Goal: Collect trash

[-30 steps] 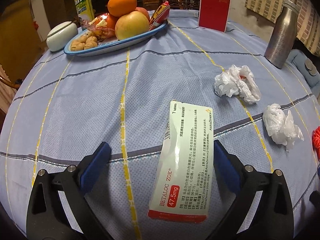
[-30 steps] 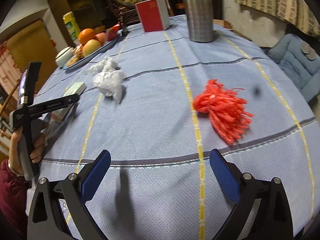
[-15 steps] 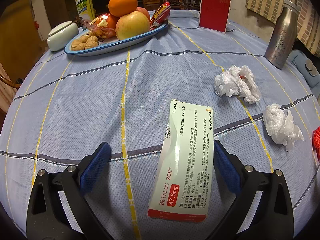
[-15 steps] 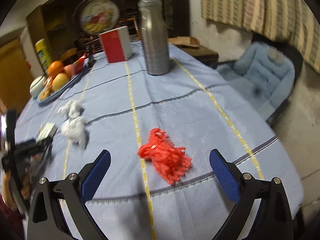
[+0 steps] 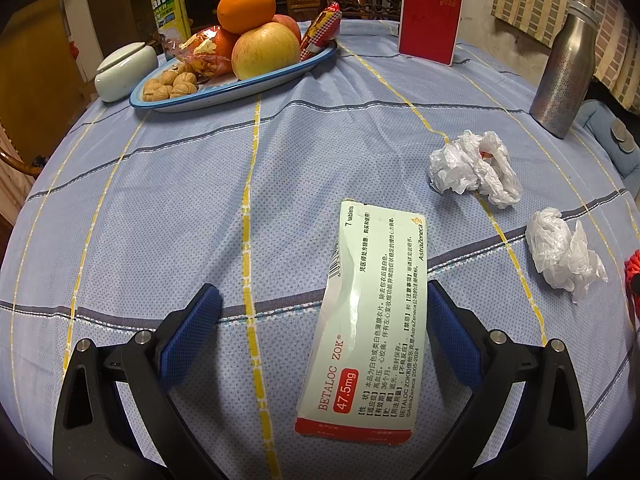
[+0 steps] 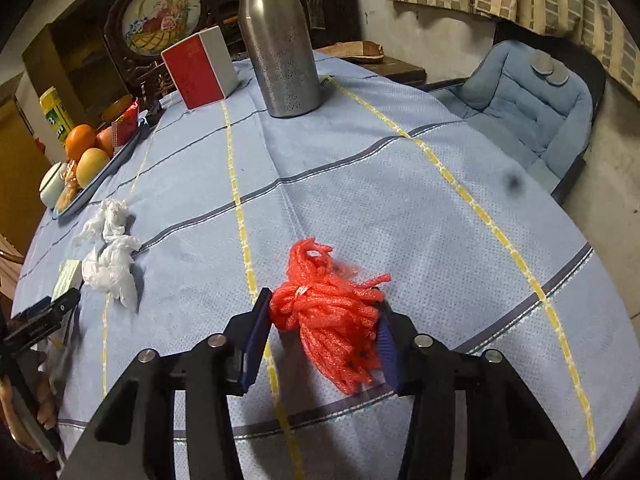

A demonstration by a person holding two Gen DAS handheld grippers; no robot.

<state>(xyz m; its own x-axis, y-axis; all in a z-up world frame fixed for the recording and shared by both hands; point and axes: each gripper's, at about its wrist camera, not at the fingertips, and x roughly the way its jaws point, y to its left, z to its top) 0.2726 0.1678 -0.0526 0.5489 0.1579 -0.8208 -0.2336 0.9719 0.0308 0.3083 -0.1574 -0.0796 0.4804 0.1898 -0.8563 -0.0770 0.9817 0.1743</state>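
The right gripper [image 6: 320,320] is clamping a red foam net [image 6: 330,312] between its jaws on the blue checked table [image 6: 400,200], both pads pressing the bundle's sides. The left gripper [image 5: 320,320] is hovering with its jaws spread wide around a flattened pill box [image 5: 372,320] lying on the cloth, its right pad just beside the box edge. Two crumpled white wads [image 5: 474,166] [image 5: 562,252] are lying to the right of the box. A fruit tray [image 5: 240,88], red box [image 5: 430,20] and steel flask [image 5: 564,68] are standing farther back.
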